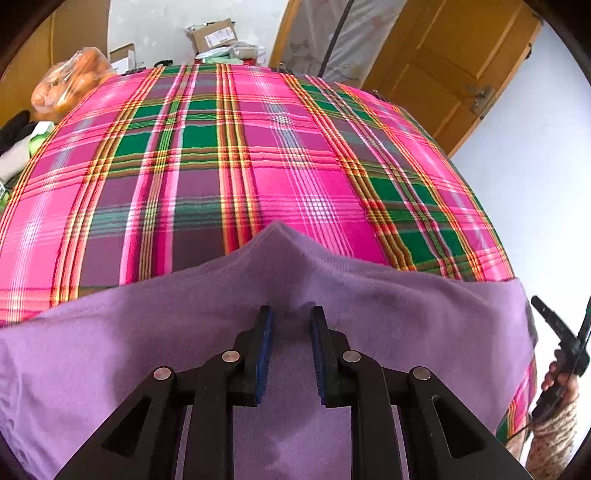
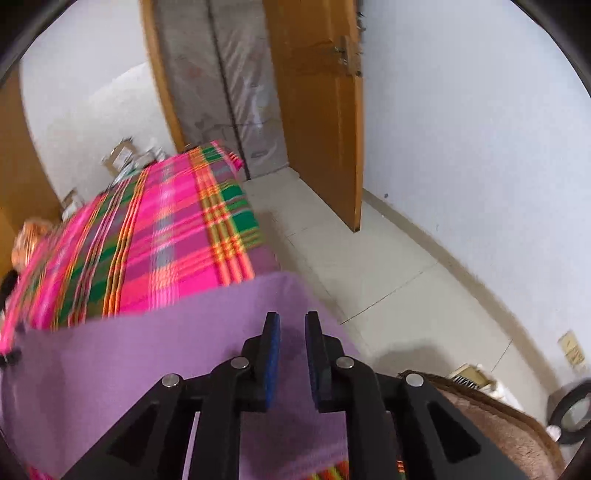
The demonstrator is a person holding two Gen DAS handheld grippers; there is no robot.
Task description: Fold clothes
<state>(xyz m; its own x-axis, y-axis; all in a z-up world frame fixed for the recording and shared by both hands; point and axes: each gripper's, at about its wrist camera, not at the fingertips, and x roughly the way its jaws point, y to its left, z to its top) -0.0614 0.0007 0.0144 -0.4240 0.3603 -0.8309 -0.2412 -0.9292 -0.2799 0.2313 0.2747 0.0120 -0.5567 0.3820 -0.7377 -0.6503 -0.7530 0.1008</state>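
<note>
I count one purple garment (image 1: 155,354), spread across the lower half of the left wrist view, lying on one pink-and-green plaid bedcover (image 1: 258,155). Its far edge rises to a single peak at the centre of the frame. My left gripper (image 1: 291,314) sits over the cloth at bottom centre, its two fingers (image 1: 266,325) narrowly parted with purple fabric showing in the gap; I cannot tell whether they pinch it. At the right edge of that view I see my right hand (image 1: 559,384) holding the other tool.

In the right wrist view, the right gripper (image 2: 291,321) also shows two fingers (image 2: 272,332) a small way apart over the same garment (image 2: 147,362), near its right edge, where the bed meets the tiled floor (image 2: 388,273). One wooden door (image 2: 314,110) stands open in the upper centre. One orange bag (image 1: 70,85) lies at the upper left of the left view, beside two cardboard boxes (image 1: 216,35).
</note>
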